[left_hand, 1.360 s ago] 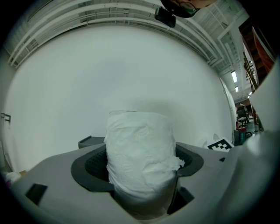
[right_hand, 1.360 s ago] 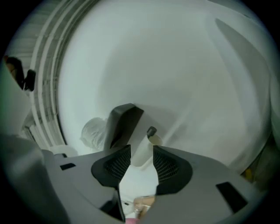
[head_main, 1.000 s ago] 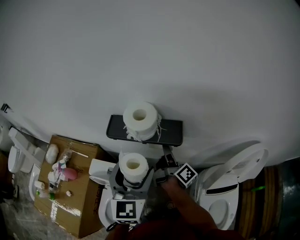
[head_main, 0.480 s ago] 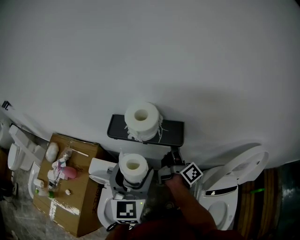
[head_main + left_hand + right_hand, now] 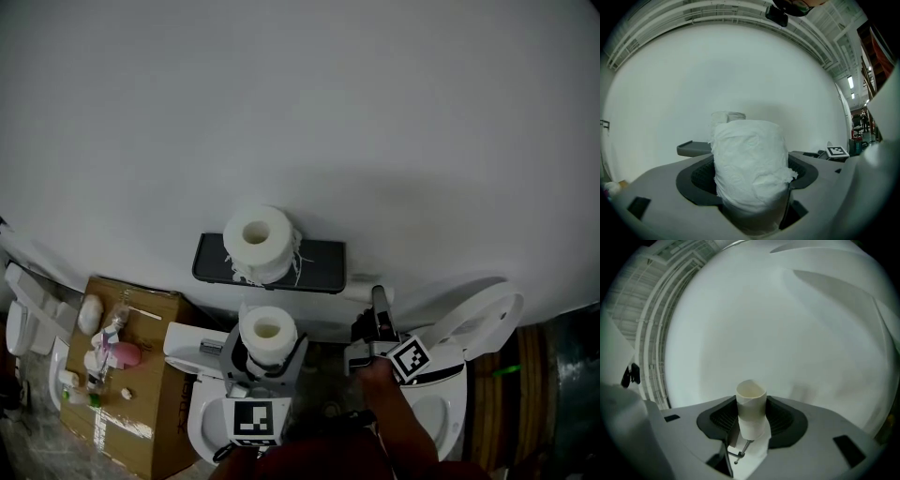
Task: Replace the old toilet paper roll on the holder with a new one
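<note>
A full white paper roll [image 5: 268,330] stands upright in my left gripper [image 5: 266,354], which is shut on it; the left gripper view shows the same roll [image 5: 750,173] filling the jaws. Beyond it a black shelf-type holder [image 5: 321,267] on the wall carries a second, ragged roll [image 5: 258,241]. Off to the right of the holder, my right gripper [image 5: 377,314] is shut on a bare cardboard tube [image 5: 751,409] with a scrap of paper hanging from it. That tube stands upright between the pads, facing the white wall.
A cardboard box [image 5: 141,403] with small bottles and toiletries on top sits at the lower left. A white toilet with its lid raised [image 5: 483,323] lies below my right gripper. Another white toilet [image 5: 199,412] is under the left gripper. More white fixtures [image 5: 23,305] are at the far left.
My right gripper has swung to the right, away from under the holder and over the open toilet. The left gripper with its full roll has hardly moved.
</note>
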The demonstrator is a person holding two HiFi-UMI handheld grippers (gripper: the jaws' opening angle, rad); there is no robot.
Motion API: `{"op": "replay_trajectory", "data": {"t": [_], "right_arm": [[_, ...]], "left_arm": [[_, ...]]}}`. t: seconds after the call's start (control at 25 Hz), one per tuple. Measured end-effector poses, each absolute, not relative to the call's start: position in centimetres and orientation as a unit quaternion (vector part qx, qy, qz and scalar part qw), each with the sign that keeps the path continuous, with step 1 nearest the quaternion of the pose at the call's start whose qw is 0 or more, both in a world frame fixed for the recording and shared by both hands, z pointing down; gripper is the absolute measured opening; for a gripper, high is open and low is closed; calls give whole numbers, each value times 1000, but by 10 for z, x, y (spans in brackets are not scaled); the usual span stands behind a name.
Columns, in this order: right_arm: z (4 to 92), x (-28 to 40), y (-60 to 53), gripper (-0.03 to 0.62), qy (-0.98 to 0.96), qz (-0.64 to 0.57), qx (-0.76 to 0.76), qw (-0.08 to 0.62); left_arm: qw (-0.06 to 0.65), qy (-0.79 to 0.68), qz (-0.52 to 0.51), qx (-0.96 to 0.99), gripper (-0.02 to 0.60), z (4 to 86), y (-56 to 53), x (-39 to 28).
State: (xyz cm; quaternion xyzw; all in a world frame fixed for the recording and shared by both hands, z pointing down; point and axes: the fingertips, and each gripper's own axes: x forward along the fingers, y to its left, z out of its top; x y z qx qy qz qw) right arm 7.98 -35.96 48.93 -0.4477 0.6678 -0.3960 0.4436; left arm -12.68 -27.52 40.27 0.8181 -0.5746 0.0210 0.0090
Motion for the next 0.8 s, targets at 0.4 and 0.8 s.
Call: {"op": "replay_trajectory", "data": {"t": [0.4,0.8], "right_arm": [[467,13,-305,190,826,-125,-549,9],[474,-8,-287,190,808,-55,-576,-114]], "left_arm": [[9,-574,33,818,425,418,-281,-124],[7,-571,39,820,425,428,-280,-123]]}}
